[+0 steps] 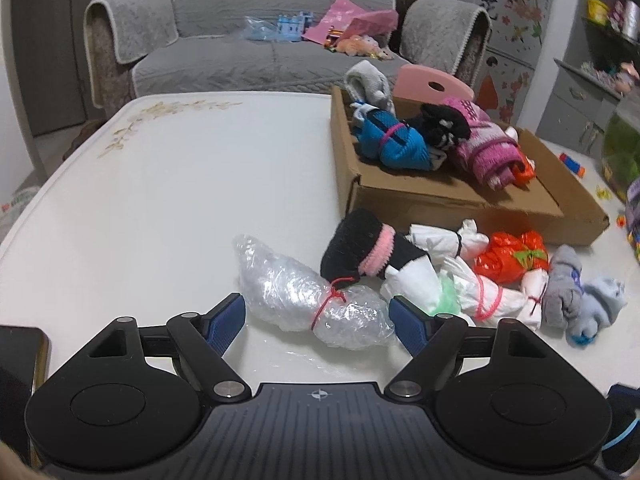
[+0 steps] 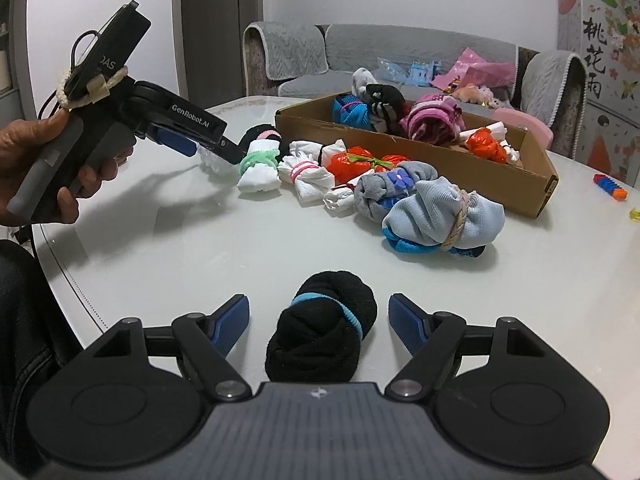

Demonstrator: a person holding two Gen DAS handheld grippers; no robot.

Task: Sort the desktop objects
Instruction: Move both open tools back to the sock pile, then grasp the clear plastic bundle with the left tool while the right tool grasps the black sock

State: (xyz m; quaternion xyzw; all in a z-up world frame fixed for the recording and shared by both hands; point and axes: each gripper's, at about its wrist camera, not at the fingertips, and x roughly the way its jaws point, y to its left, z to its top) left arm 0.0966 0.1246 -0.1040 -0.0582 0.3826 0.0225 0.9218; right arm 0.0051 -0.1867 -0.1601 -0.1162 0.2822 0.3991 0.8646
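My left gripper (image 1: 318, 322) is open, its blue pads on either side of a clear plastic bundle (image 1: 312, 304) tied with red string on the white table. The left gripper also shows in the right wrist view (image 2: 208, 148), above that bundle. My right gripper (image 2: 319, 328) is open around a black sock roll (image 2: 324, 332) with a blue band, not closed on it. A row of tied bundles lies beside a cardboard box (image 1: 448, 196): black-and-pink sock (image 1: 360, 248), white bags (image 1: 472, 280), orange bag (image 1: 508, 258), grey sock (image 1: 564, 284), light-blue bundle (image 2: 444, 220).
The box (image 2: 500, 184) holds blue, black, pink and orange bundles. A pink chair back (image 1: 434, 82) stands behind it. A grey sofa (image 1: 260, 48) with toys is beyond the table. Small toys (image 2: 610, 187) lie at the table's right. A dark device (image 1: 20, 356) sits at lower left.
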